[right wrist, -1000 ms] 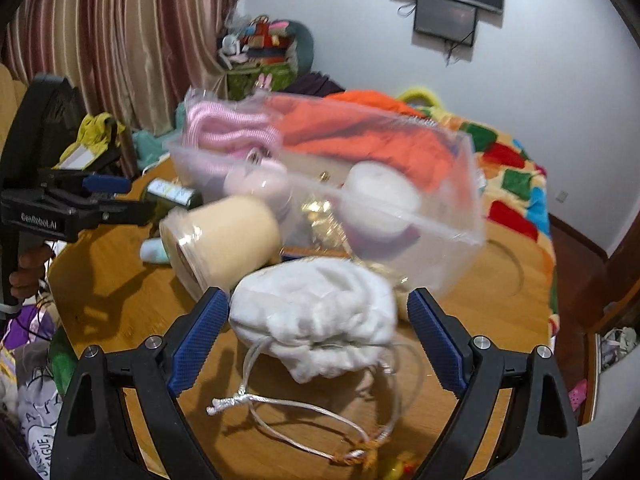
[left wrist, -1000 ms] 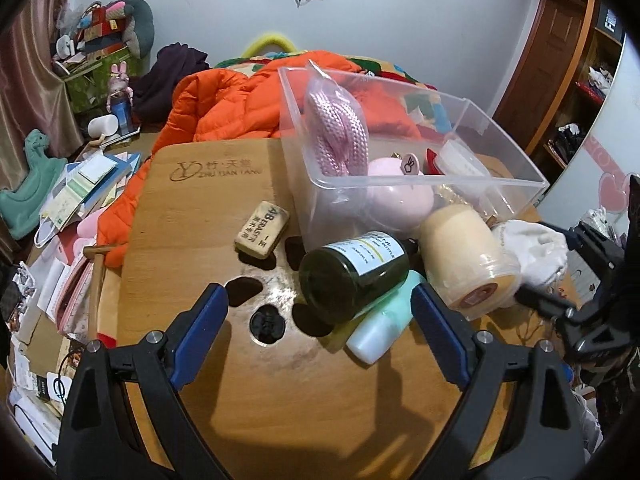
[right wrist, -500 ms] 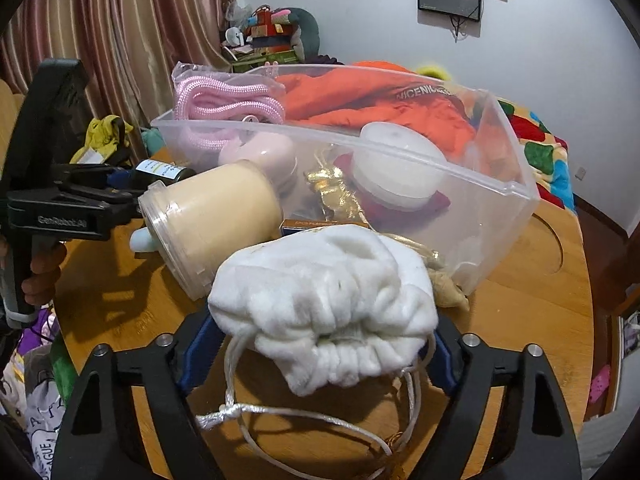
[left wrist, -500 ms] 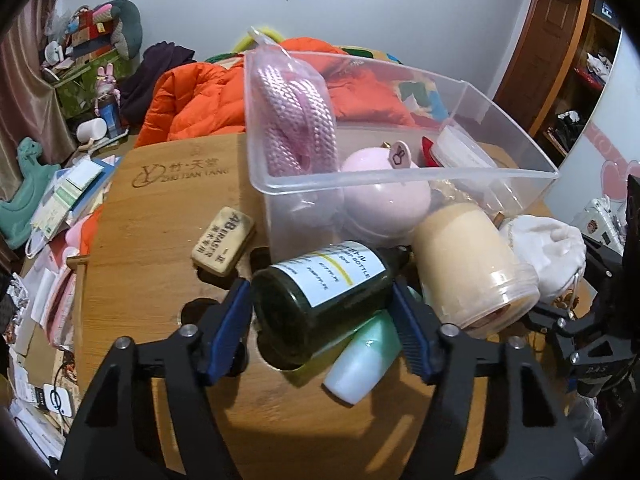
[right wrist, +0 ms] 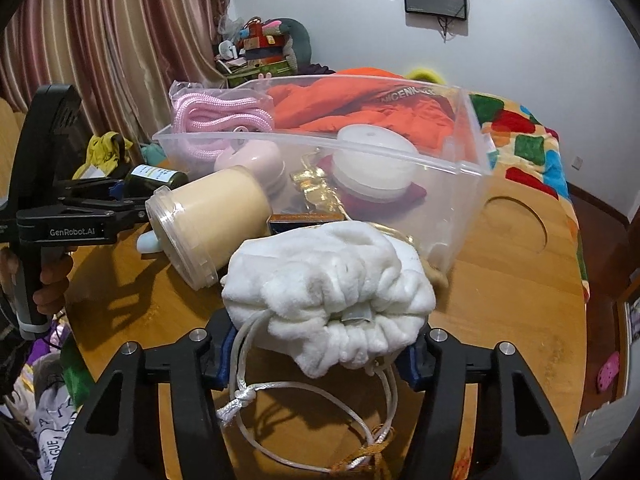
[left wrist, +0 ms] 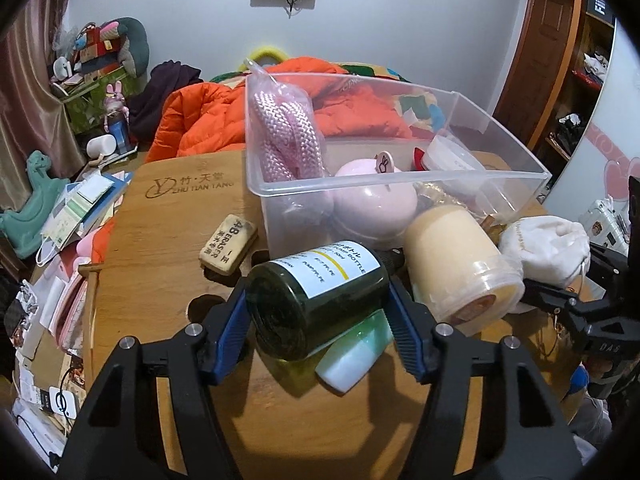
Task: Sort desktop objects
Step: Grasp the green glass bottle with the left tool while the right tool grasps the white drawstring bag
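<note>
The dark green glass bottle with a white label (left wrist: 316, 304) lies on its side on the round wooden bench (left wrist: 168, 216), just in front of the clear plastic bin (left wrist: 400, 184), its long axis pointing toward the bin, base toward the left tongs (left wrist: 318, 318). These have just been closing and now pinch its sides. The right tongs (right wrist: 318, 354), likewise closing, squeeze the white fleecy drawstring pouch (right wrist: 328, 288) beside the bin.

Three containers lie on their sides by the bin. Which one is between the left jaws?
The dark green bottle with the white label. The cream jar lies to its right, ungripped, and the mint bottle is partly underneath it.
</note>
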A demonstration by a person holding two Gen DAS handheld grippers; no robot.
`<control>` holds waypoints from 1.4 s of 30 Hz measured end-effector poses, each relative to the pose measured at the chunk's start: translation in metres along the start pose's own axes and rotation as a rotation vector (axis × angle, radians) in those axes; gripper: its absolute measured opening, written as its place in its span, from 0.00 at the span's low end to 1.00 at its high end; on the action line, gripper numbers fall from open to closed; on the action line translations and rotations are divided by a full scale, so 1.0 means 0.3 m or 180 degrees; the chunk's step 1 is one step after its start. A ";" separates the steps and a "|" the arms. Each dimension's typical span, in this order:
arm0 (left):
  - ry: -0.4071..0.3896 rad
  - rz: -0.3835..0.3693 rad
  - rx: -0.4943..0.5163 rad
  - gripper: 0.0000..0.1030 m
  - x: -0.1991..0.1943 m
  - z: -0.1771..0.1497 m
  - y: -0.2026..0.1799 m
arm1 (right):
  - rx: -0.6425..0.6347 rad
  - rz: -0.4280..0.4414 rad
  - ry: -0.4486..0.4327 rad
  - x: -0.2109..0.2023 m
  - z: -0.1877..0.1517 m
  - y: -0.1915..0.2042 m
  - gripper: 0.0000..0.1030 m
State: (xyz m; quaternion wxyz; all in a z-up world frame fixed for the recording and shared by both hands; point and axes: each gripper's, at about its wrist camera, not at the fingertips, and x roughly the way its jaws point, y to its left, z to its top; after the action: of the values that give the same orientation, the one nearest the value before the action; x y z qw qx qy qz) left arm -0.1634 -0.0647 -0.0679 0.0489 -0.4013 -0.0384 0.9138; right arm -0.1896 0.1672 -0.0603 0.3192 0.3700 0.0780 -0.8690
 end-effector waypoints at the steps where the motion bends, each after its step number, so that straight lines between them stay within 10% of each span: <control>1: -0.0015 0.0007 -0.0007 0.62 -0.009 -0.002 0.002 | 0.0015 -0.0010 -0.0013 -0.010 -0.001 -0.003 0.54; 42: -0.0646 -0.0163 0.0022 0.62 -0.173 0.198 -0.033 | 0.0008 -0.0213 -0.0733 -0.181 0.248 -0.041 0.54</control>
State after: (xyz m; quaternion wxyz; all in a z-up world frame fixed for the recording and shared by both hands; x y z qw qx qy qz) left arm -0.1717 -0.0631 0.0111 0.0694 -0.3054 -0.0502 0.9484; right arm -0.2129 0.1763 0.0293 0.2964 0.2652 0.0521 -0.9160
